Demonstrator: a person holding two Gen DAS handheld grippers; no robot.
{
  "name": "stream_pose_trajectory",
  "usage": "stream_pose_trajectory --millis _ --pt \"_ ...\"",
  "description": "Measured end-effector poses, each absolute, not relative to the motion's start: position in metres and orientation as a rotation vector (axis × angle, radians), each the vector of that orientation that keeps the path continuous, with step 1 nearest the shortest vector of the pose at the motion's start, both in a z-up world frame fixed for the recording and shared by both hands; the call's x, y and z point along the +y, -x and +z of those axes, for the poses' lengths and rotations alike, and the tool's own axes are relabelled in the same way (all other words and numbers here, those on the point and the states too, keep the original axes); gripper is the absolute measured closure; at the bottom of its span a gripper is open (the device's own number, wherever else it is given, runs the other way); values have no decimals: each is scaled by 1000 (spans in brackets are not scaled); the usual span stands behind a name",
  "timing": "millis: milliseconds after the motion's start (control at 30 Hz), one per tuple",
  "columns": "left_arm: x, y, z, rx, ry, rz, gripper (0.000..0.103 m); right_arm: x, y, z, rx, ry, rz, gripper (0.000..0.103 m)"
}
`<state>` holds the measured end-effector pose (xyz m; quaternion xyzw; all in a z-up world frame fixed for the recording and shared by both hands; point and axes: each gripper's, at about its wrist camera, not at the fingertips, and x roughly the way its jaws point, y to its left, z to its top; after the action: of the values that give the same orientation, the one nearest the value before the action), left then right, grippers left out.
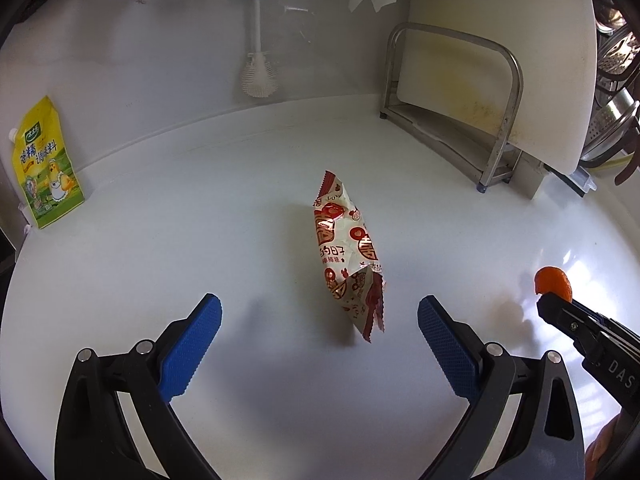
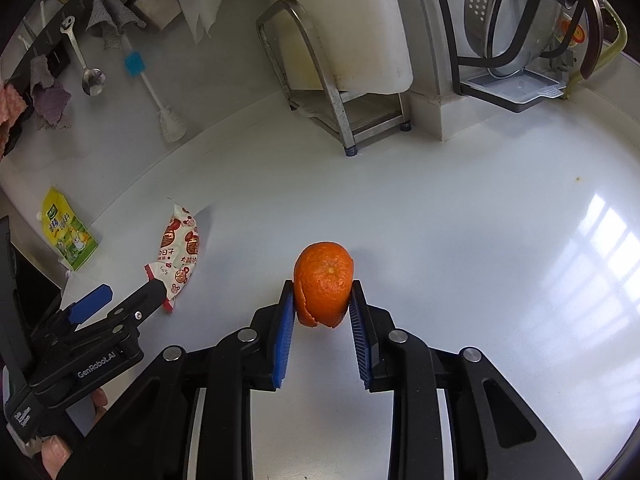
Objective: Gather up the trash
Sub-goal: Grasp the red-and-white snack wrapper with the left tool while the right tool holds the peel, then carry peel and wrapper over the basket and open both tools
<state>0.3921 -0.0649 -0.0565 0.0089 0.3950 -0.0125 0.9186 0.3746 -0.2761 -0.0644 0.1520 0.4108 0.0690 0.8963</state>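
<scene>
A red-and-white snack wrapper [image 1: 347, 252] lies on the white counter [image 1: 200, 240], just ahead of my open left gripper [image 1: 320, 322], whose blue fingers stand wide apart on either side of its near end. It also shows in the right wrist view [image 2: 179, 250]. My right gripper [image 2: 323, 300] is shut on an orange peel [image 2: 323, 282], held above the counter. The peel [image 1: 554, 279] and the right gripper show at the right edge of the left wrist view.
A yellow seasoning pouch [image 1: 46, 168] leans at the left wall. A steel rack [image 1: 452, 108] with a white cutting board stands at the back right. A brush [image 1: 256, 44], ladle and cloths hang on the wall. A dish rack with a colander [image 2: 520, 20] is far right.
</scene>
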Motion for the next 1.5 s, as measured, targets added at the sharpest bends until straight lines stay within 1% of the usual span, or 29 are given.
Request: stream_pose_trajectory --millis 167,600,700,767,867,933,967,1000,1033,1100,1200,1300,1500 --pt "-67 -414 -63 859 7 -2 6 -283 -372 -62 837 -349 149 77" --pt "-81 -441 -73 913 -67 40 6 -288 -373 -64 838 -380 158 77" --pt "-79 -444 -75 930 -47 28 8 -288 -373 -63 835 -379 158 77" --pt "-76 -446 -77 944 -26 19 17 -289 -373 -63 836 -381 157 77" --pt "-74 -445 -76 938 -15 10 24 -289 -373 -63 836 -384 159 77" --pt "-76 -442 -74 927 -24 -9 35 -288 -373 -64 837 -382 162 77" --pt "-77 -441 -74 921 -26 -20 39 -288 -373 -64 837 -380 163 77" --pt "-78 -440 -73 916 -26 -26 46 -288 -373 -64 838 -379 163 77" --pt "-78 -439 -72 911 -24 -32 56 -288 -374 -64 838 -377 165 77" --pt "-77 -435 -71 906 -18 -52 64 -288 -374 -64 836 -375 166 77" --pt "-74 -430 -70 904 3 -82 67 -289 -374 -63 834 -378 169 77" --pt "-69 -425 -69 901 31 -84 68 -290 -374 -64 833 -377 170 77" --pt "-60 -409 -61 837 15 -28 68 -291 -369 -62 820 -377 162 77"
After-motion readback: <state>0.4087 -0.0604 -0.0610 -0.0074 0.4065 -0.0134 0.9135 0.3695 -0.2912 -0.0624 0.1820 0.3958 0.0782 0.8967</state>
